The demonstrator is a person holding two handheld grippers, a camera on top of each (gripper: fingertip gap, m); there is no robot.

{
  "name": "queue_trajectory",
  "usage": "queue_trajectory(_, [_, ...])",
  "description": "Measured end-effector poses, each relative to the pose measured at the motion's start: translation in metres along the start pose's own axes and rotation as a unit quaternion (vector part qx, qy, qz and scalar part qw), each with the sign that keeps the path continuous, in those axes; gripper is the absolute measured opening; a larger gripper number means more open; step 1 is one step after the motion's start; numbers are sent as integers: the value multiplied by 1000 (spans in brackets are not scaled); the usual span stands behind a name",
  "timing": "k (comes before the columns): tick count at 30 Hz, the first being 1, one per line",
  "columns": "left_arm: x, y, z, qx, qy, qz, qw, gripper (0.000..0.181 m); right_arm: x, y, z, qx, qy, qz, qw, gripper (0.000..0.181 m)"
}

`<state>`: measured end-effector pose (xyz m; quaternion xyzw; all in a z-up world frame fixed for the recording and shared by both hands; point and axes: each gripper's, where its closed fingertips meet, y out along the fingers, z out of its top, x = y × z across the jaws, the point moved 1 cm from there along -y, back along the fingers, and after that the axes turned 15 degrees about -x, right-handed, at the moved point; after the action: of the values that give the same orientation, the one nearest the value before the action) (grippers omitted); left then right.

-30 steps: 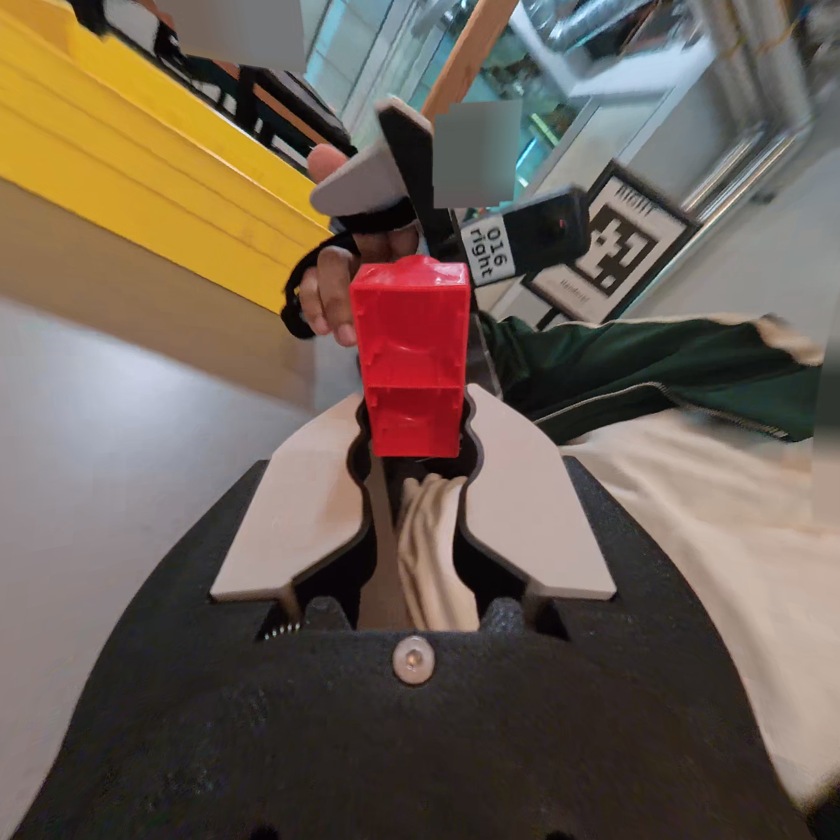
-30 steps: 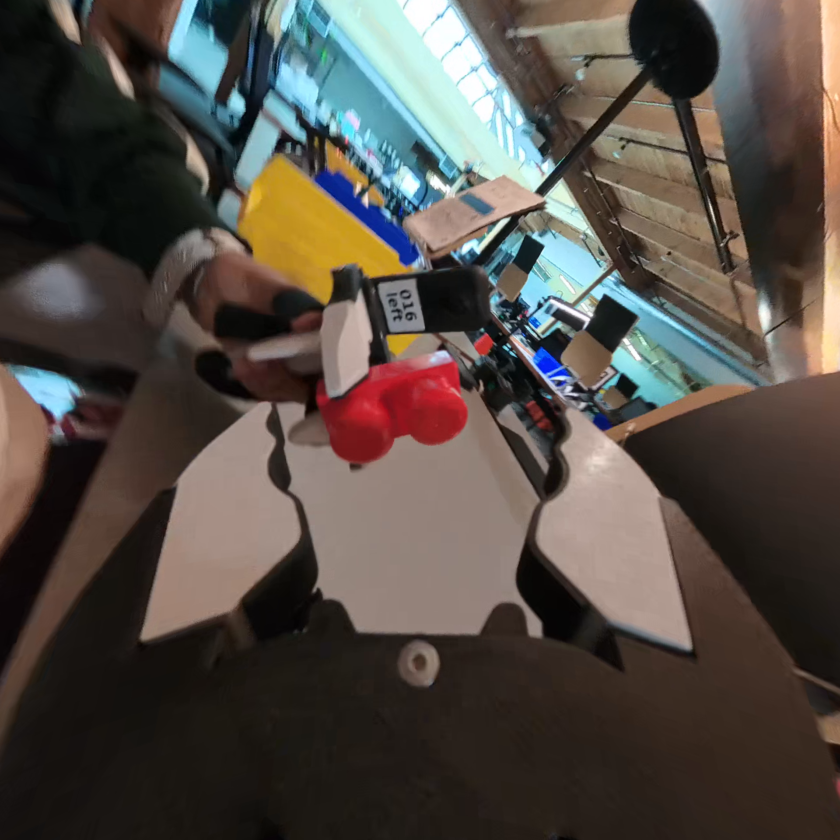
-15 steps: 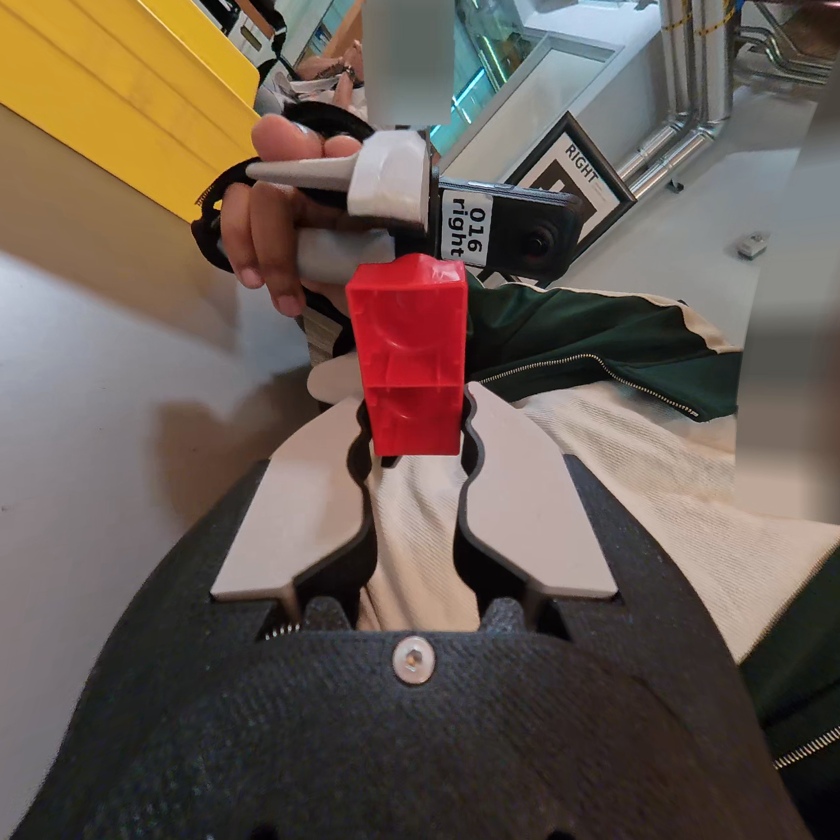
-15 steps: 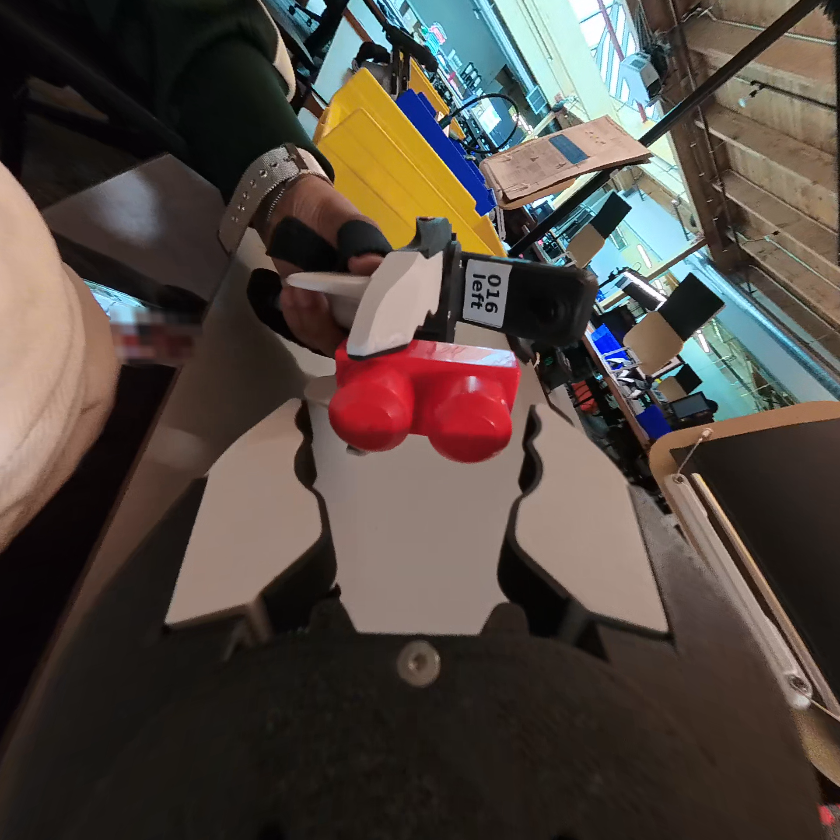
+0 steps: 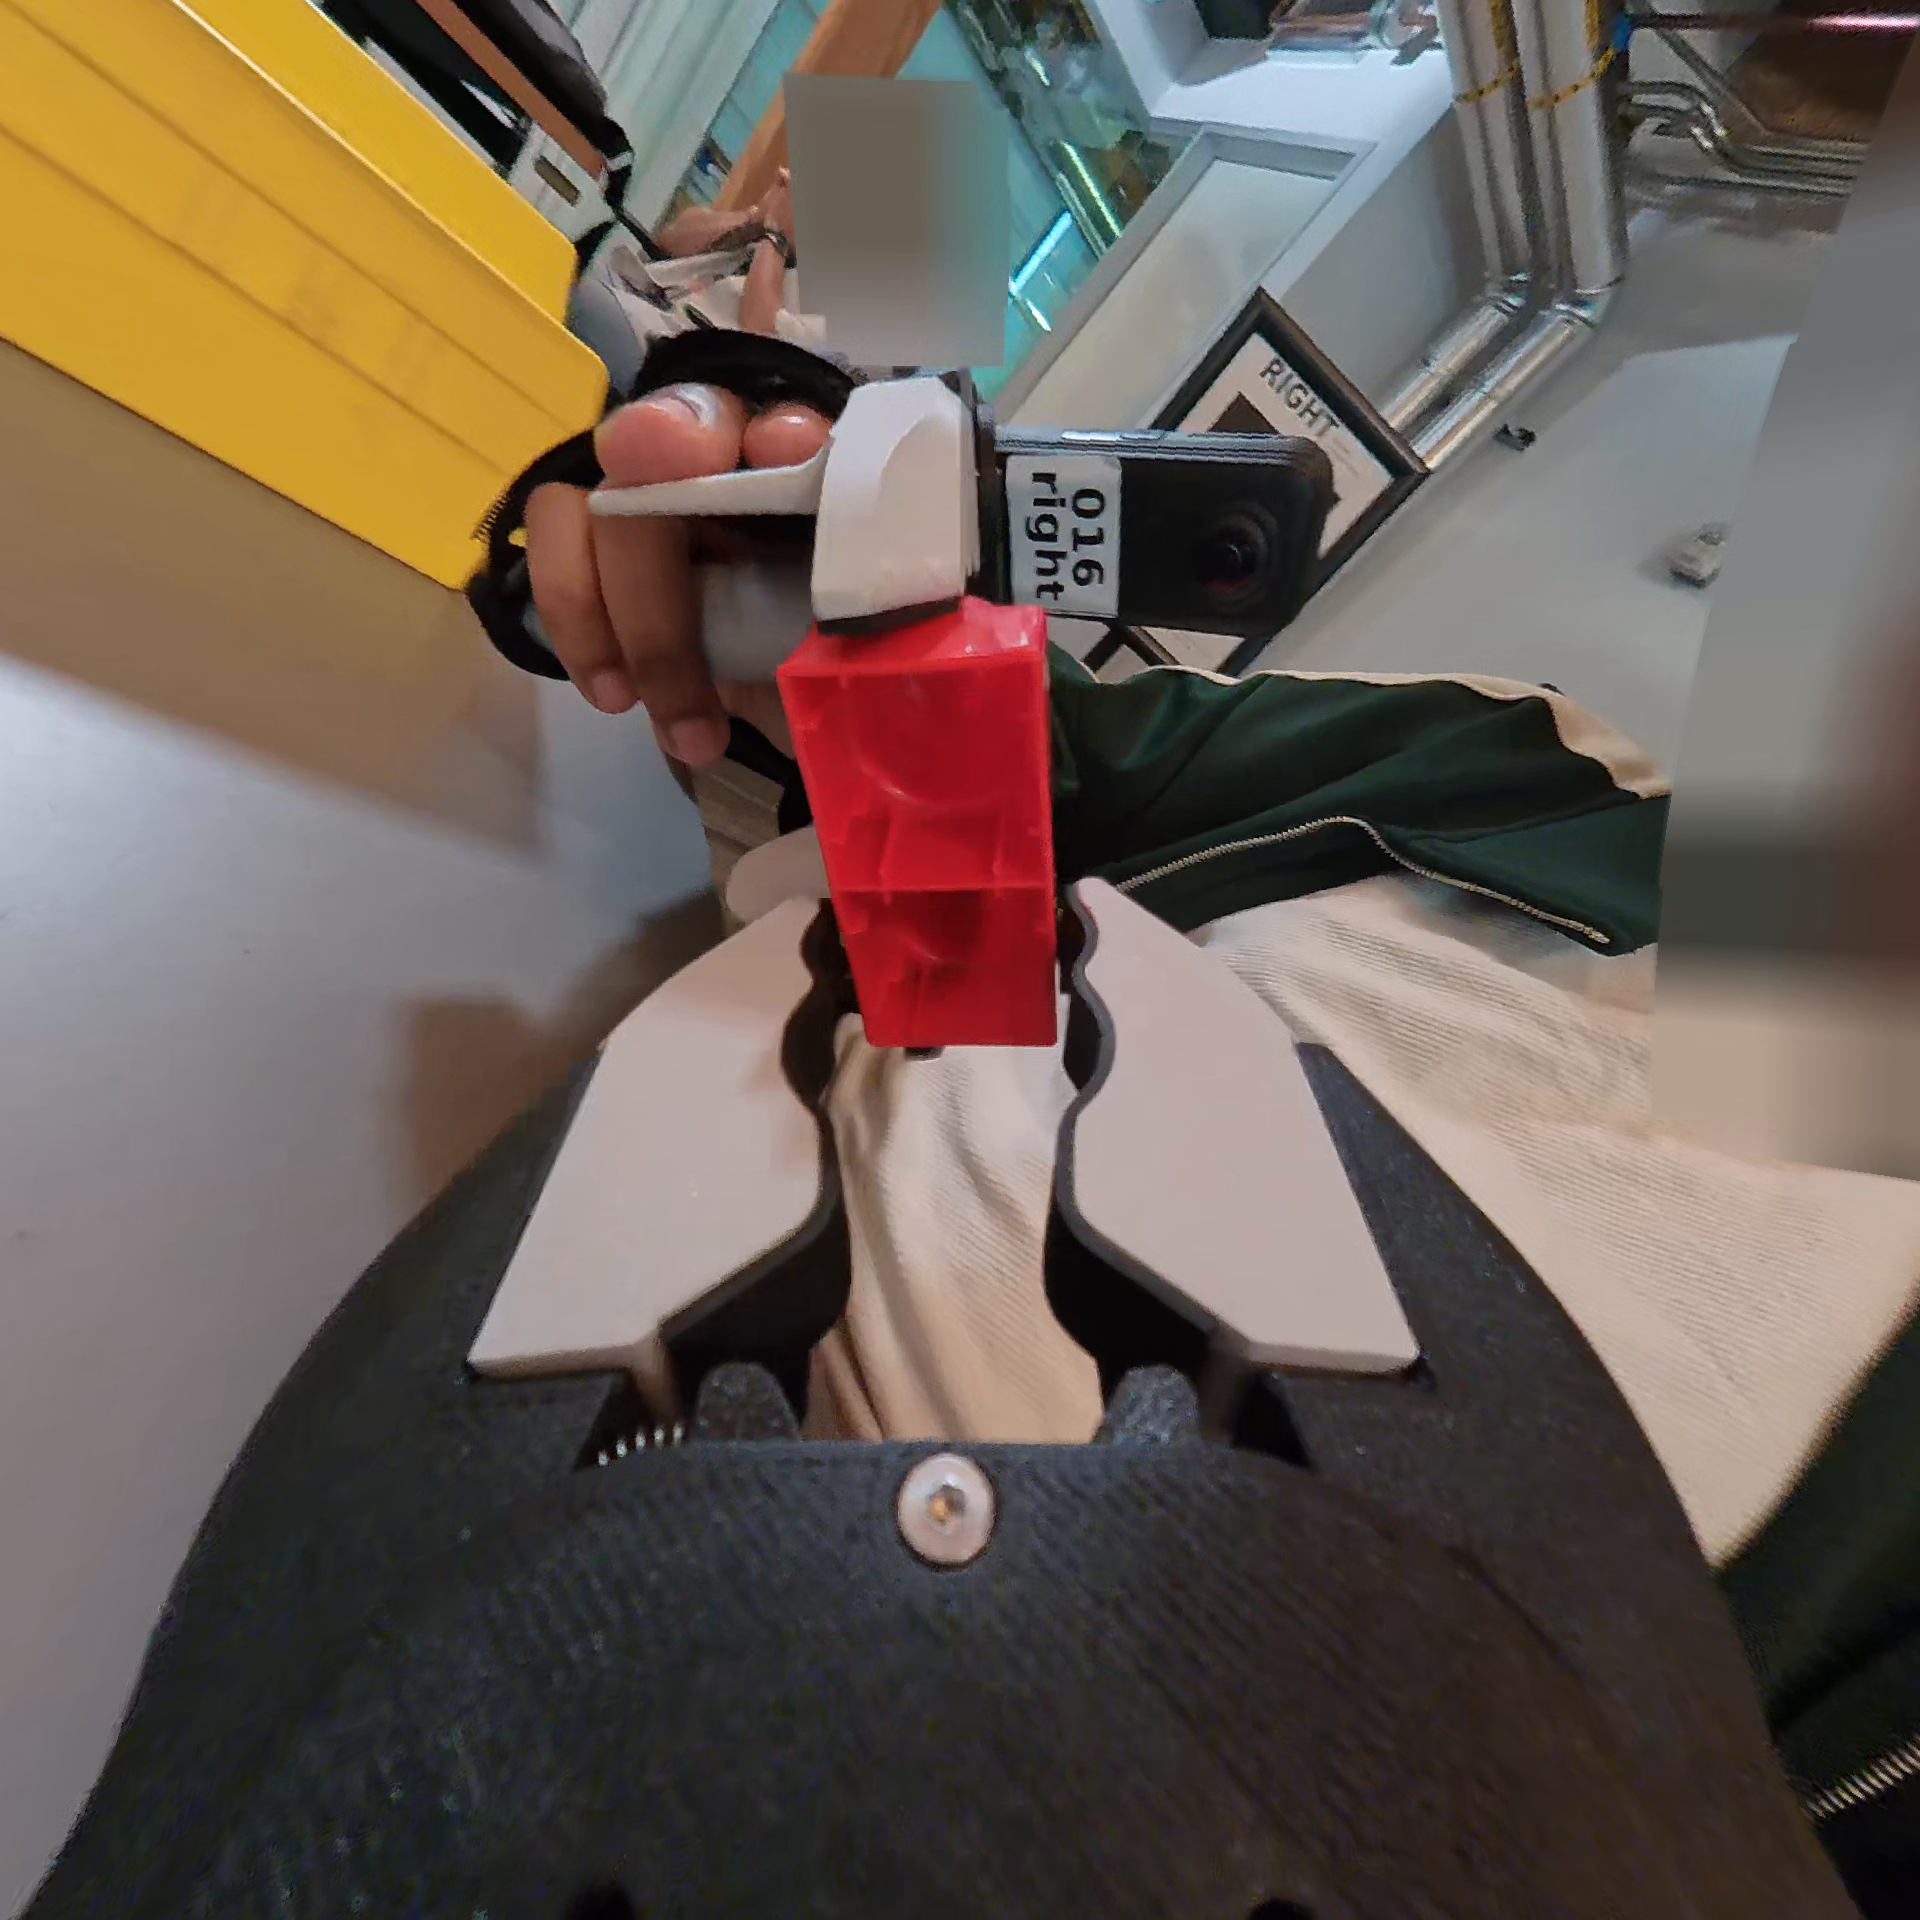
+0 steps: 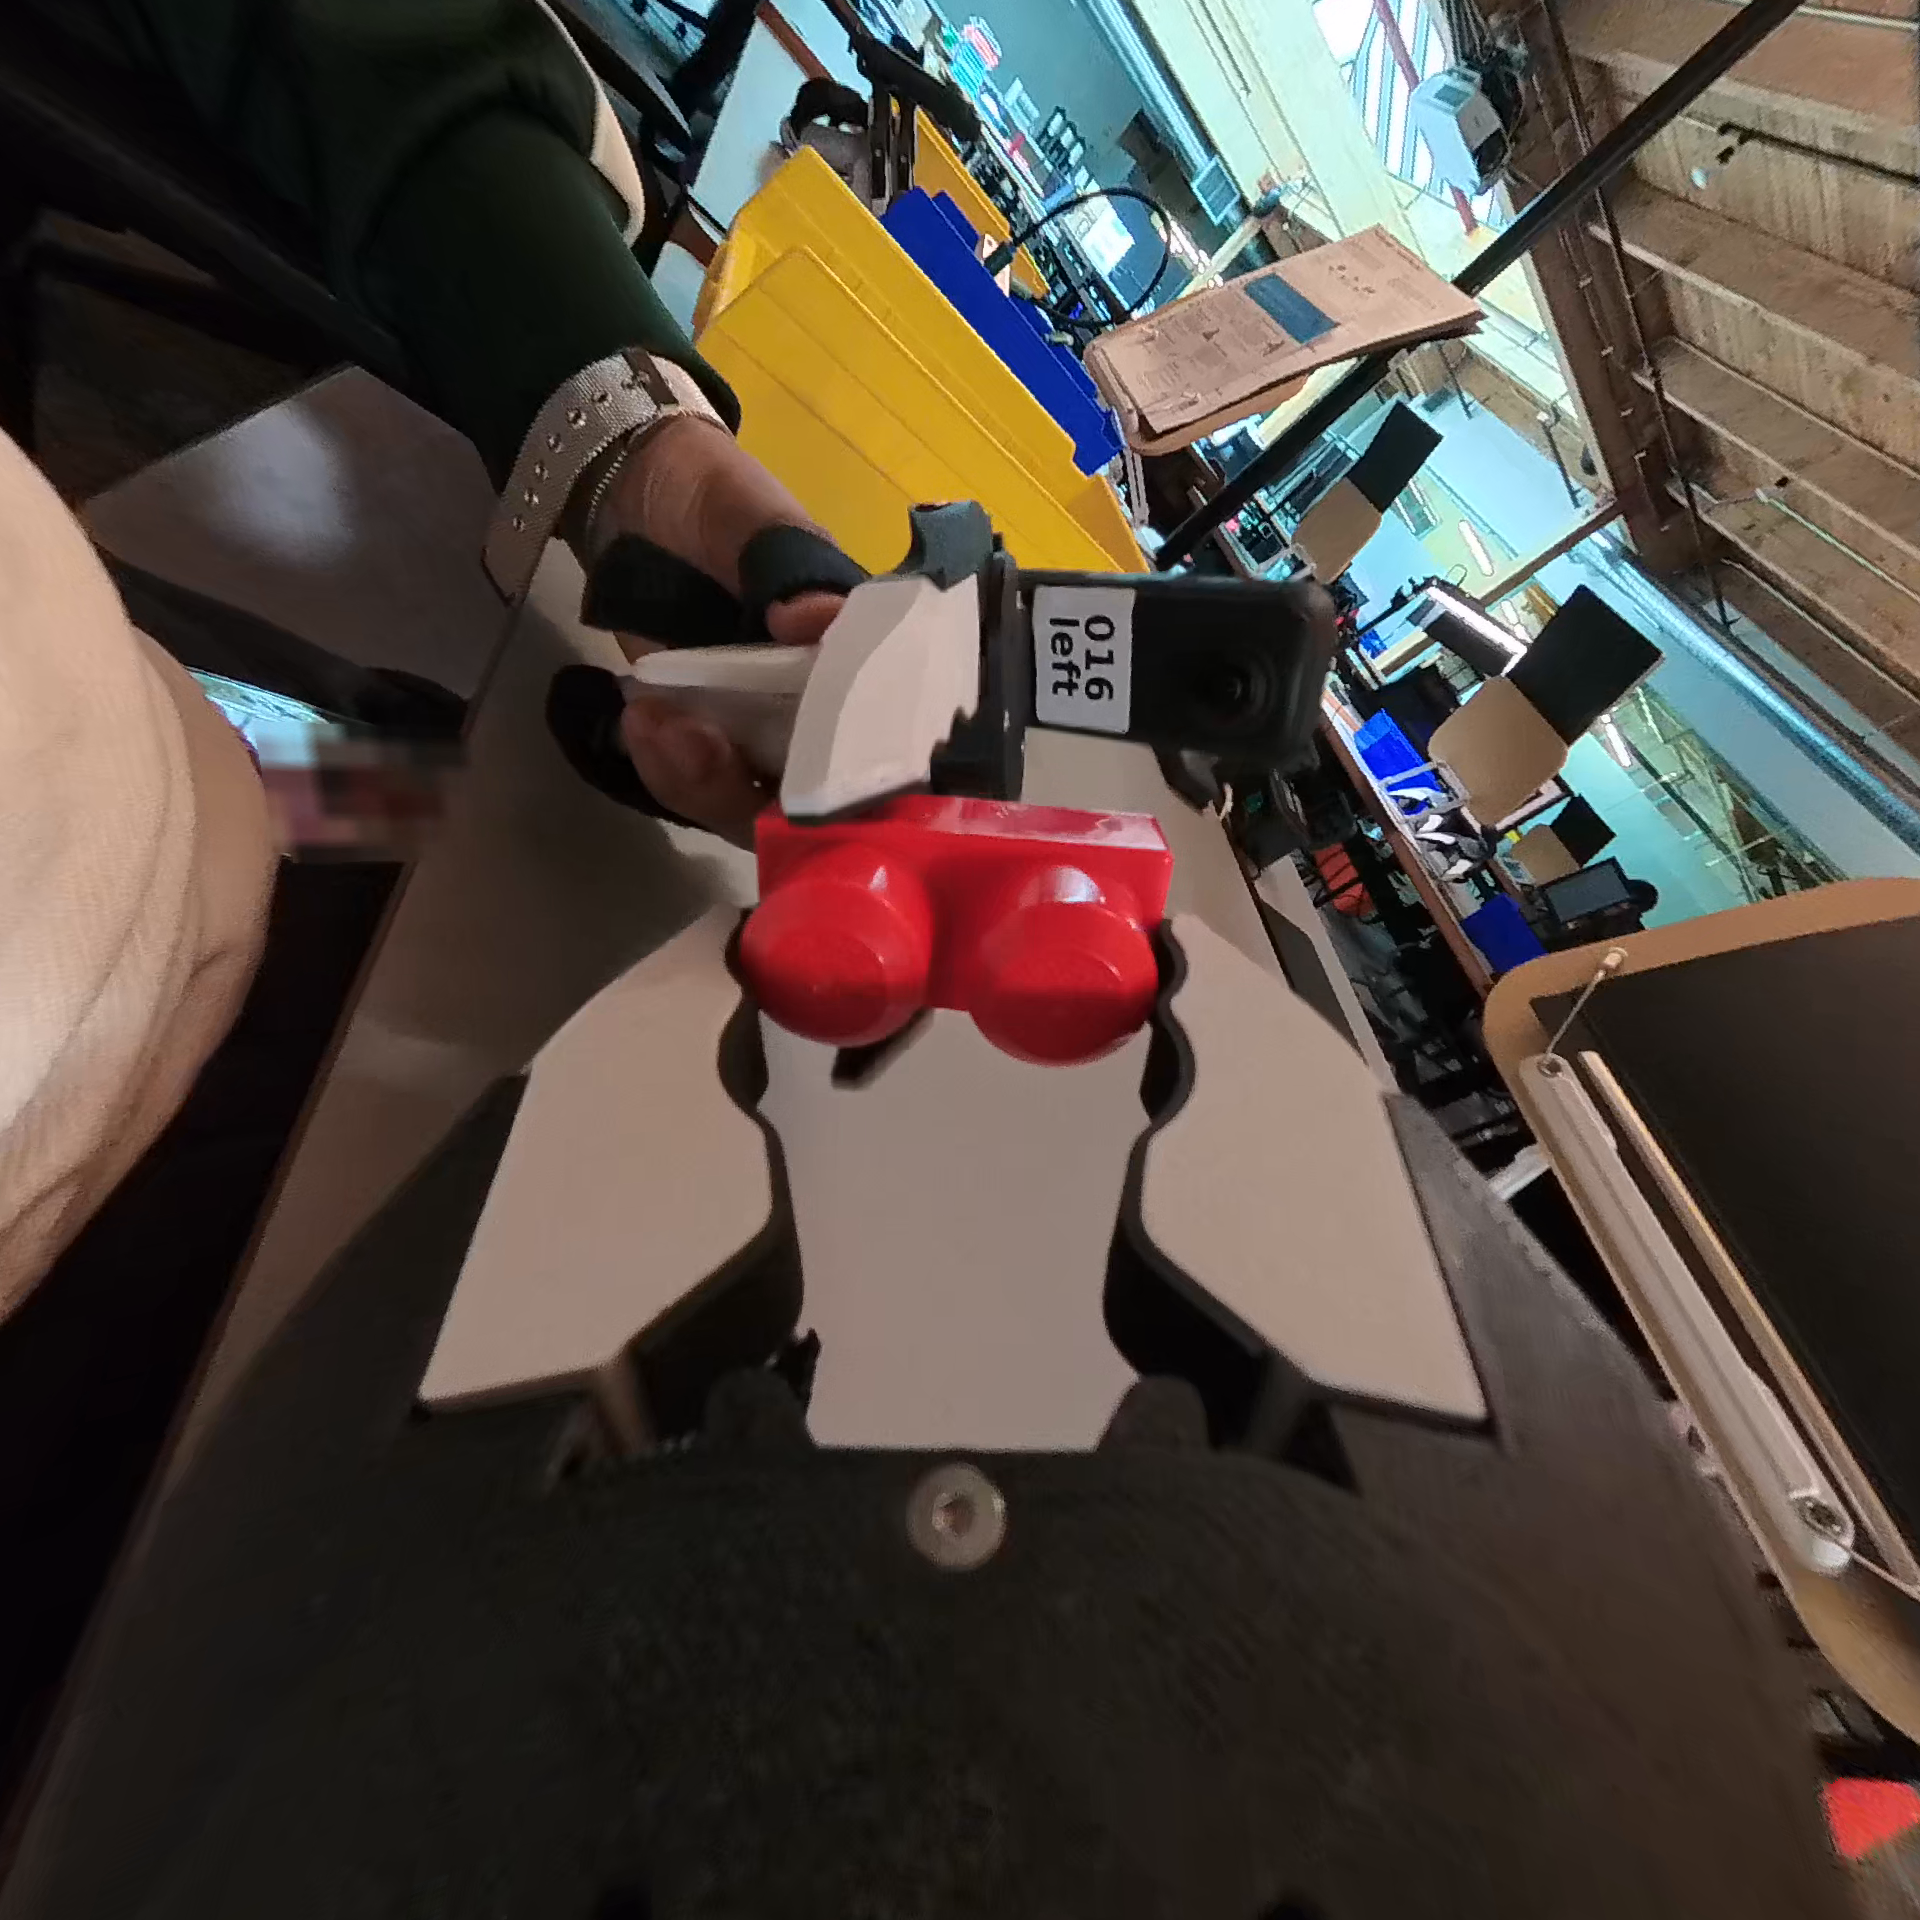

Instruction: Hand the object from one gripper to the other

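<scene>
1. the red block [image 5: 930, 831], a two-stud plastic brick, is held in mid-air between the two grippers, above the person's lap and clear of the grey bench [image 5: 208, 935].
2. in the left wrist view the left gripper [image 5: 943, 961] has its pale fingers [image 5: 1174, 1143] clamped on the near end of the block; both inner edges touch its sides, and the hollow underside faces the camera.
3. in the right wrist view the right gripper [image 6: 951, 971] has its fingers [image 6: 1288, 1195] set apart around the stud end of the block [image 6: 951, 935]. the two round studs sit between the tips, the edges right at them; whether they press cannot be told.
4. seen from the left wrist view, one pale finger of the right gripper [image 5: 894, 520] lies on the far top edge of the block, and a second pale tip shows just beside its left side, lower down.
5. seen from the right wrist view, a finger of the left gripper [image 6: 883, 707] rests on the flat top face of the block.
6. a hand [image 5: 623, 582] grips the right gripper's handle; another hand [image 6: 686, 582], in dark fingertip covers and a woven wrist strap, grips the left one.
7. yellow bins [image 6: 894, 384] and blue bins [image 6: 997, 312] stand behind, and a dark green sleeve [image 5: 1351, 790] crosses over cream cloth [image 5: 1403, 1091].
</scene>
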<state>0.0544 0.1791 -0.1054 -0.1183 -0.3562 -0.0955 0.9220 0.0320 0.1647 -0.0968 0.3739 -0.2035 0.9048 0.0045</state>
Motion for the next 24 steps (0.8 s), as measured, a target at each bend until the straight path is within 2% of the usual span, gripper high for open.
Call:
queue_trajectory(3, [-10,-5,6,25,10,46,999,62,6,4,-9,-33,0,-19,999,72])
queue_trajectory(5, [-26,-12,10,43,19,125,991,88,12,9,-18,-72,4,-42,997,73])
queue_trajectory(7, [-42,-22,13,45,41,228,972,107,19,13,-26,-121,21,-67,990,73])
queue_trajectory(10, [-53,-35,17,19,89,363,927,112,22,16,-35,-191,46,-88,977,72])
queue_trajectory(12, [-51,-41,21,13,120,419,900,104,23,17,-38,-220,48,-103,969,72])
queue_trajectory(14, [-48,-42,22,16,130,440,888,90,25,17,-40,-241,42,-121,962,73])
queue_trajectory(18, [-46,-32,16,10,100,409,907,63,26,18,-44,-276,40,-139,950,73])
queue_trajectory(24, [-48,-23,13,11,71,376,924,49,26,19,-43,-310,8,-169,936,73])
